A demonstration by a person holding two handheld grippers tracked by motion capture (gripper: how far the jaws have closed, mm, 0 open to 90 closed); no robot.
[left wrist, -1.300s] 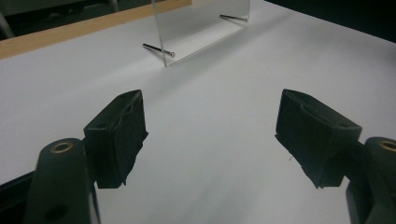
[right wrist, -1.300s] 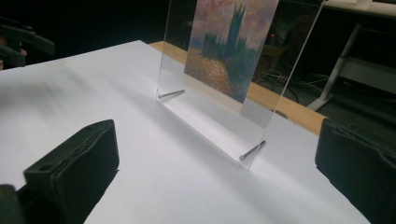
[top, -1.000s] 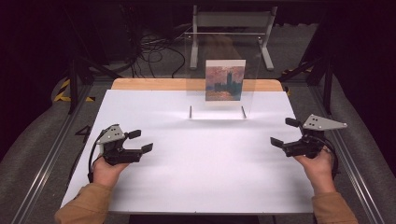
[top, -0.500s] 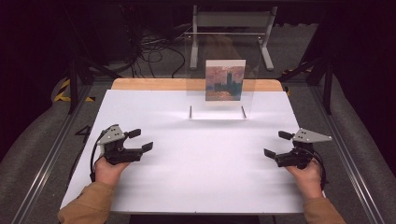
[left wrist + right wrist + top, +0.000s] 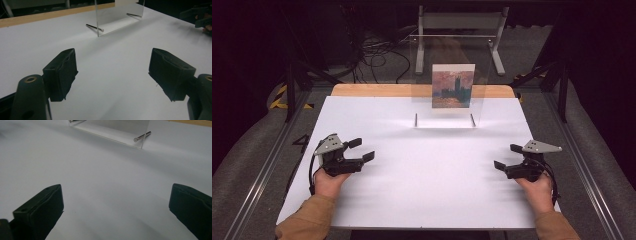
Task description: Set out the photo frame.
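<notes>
A clear acrylic stand (image 5: 447, 85) rises upright near the far middle of the white table (image 5: 427, 175), resting on two metal pins (image 5: 416, 120). A painted picture (image 5: 453, 85) of a reddish skyline sits in it. My left gripper (image 5: 362, 150) rests low at the table's left, held in a hand, jaws wide open and bare. At the right, my right gripper (image 5: 508, 156) sits low over the table, also open with nothing between its jaws. In the left gripper view the stand's lower edge (image 5: 117, 17) lies ahead; in the right gripper view its corner and a pin (image 5: 142, 136) show.
A wooden strip (image 5: 377, 90) runs along the table's far edge. Metal rails (image 5: 257, 180) flank the table on both sides. Cables (image 5: 377, 55) and a grey frame (image 5: 459, 22) lie on the floor beyond.
My right gripper has come down toward the table and slightly inward. The left gripper has stayed put.
</notes>
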